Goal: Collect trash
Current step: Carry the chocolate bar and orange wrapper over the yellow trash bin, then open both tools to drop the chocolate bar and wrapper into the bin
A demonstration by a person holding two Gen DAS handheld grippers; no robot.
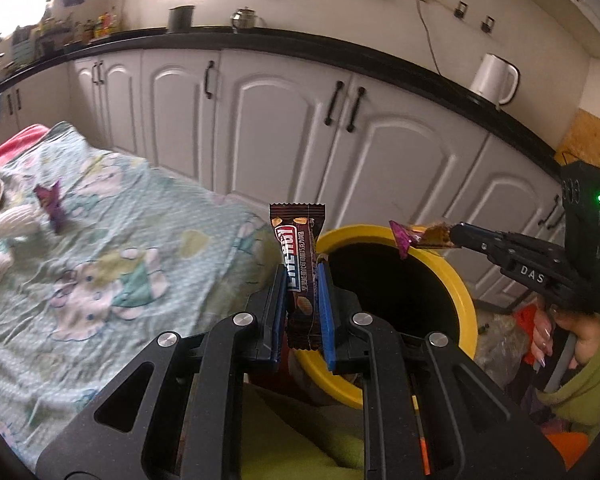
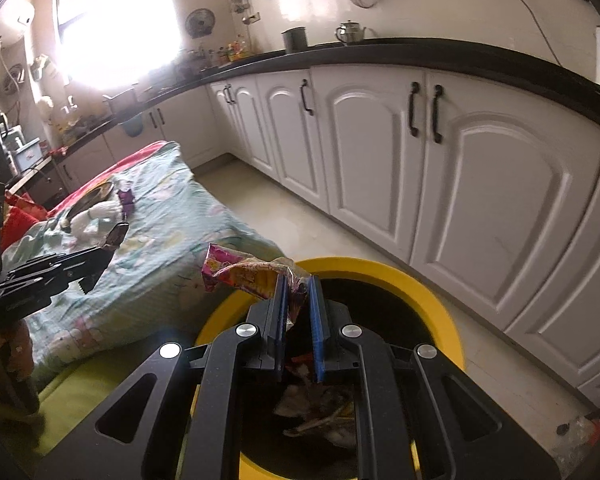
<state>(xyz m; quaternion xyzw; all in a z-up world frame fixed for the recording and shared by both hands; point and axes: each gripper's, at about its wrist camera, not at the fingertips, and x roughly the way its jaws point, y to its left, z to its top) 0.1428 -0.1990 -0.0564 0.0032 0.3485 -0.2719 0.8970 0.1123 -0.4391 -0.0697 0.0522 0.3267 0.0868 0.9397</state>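
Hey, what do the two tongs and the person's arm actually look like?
Both tongs, left and right, are matte black with blue finger pads and silver round bolts. The right one has white "DAS" lettering and a green light. The hand has long glossy nails and a green sleeve.

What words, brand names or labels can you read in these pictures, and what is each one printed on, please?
"DAS": white letters on the black body of the right gripper, seen from the left wrist.
Brown chocolate bar wrapper in the left gripper: large white brand lettering, blurred; small line beside it unreadable.
Pink and yellow snack wrapper: print too blurred to read.
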